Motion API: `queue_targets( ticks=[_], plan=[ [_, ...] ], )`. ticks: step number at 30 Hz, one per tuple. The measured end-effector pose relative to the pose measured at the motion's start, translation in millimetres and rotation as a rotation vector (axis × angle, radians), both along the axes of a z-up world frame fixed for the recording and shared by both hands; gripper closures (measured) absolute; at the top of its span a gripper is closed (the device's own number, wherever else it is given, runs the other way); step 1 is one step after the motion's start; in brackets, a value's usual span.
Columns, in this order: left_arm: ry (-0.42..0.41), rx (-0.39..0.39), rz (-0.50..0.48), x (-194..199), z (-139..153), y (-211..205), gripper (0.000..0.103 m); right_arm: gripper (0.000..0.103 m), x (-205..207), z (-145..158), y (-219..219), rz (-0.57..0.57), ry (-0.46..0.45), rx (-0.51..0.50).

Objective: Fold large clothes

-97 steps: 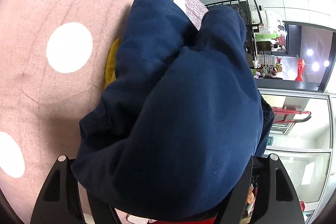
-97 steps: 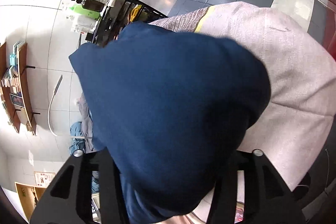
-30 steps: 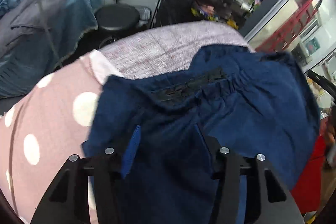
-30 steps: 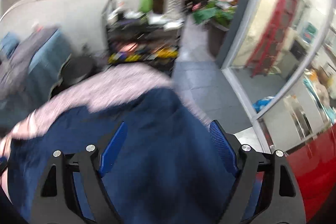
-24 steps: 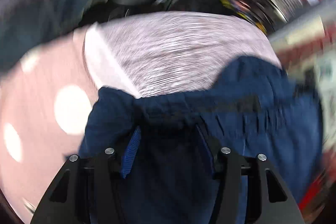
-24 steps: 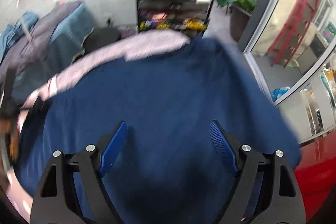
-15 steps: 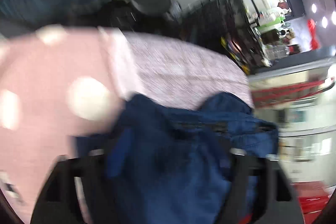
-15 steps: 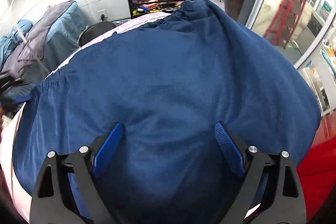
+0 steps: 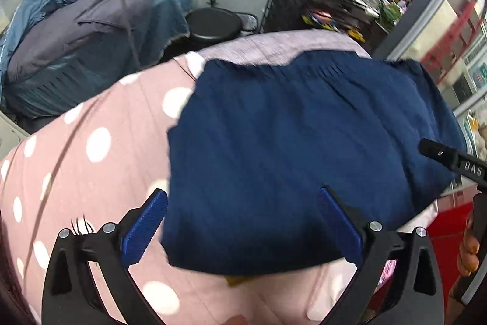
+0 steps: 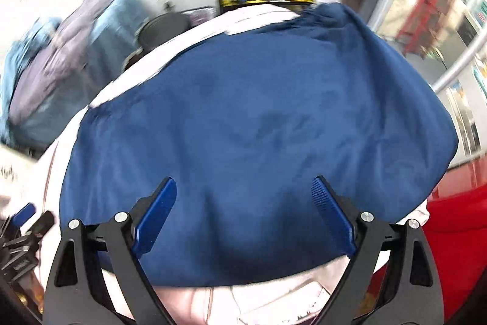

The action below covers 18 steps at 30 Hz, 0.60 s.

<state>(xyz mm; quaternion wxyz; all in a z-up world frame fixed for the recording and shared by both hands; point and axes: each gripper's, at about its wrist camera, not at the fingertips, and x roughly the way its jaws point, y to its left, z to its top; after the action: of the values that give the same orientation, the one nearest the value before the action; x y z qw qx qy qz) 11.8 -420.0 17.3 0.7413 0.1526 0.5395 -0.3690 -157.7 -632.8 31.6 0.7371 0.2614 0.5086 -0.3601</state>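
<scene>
Left wrist view: navy garment (image 9: 298, 148) folded flat on pink dotted bedcover (image 9: 91, 188). Left gripper (image 9: 243, 221) just opened wide, empty; right gripper (image 10: 243, 203) wide, empty. Fold apparently done; perhaps tidying left.

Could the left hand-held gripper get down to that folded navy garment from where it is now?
Probably yes. The left hand-held gripper is open with nothing between its pads, pointing down at the navy garment, which lies flat and uncovered on the polka-dot sheet. The right hand-held gripper is at the far edge.
</scene>
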Motion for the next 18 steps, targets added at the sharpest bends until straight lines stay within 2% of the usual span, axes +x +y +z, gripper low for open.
queue_targets(
  ticks=[3, 5, 10, 18],
  plan=[
    [0.008, -0.001, -0.019, -15, 10, -2, 0.006, 0.013, 0, 9, 26, 0.060, 0.020, -0.012],
    [-0.005, 0.001, -0.040, -23, 13, -7, 0.006, 0.009, -6, 15, 42, 0.084, 0.036, -0.031],
    [-0.067, 0.065, -0.108, -50, 21, -11, 0.006, 0.008, -19, 18, 64, 0.111, 0.101, -0.069],
    [-0.119, 0.106, -0.154, -76, 29, -7, 0.006, 0.008, -41, 27, 69, 0.088, 0.163, -0.112]
  ],
)
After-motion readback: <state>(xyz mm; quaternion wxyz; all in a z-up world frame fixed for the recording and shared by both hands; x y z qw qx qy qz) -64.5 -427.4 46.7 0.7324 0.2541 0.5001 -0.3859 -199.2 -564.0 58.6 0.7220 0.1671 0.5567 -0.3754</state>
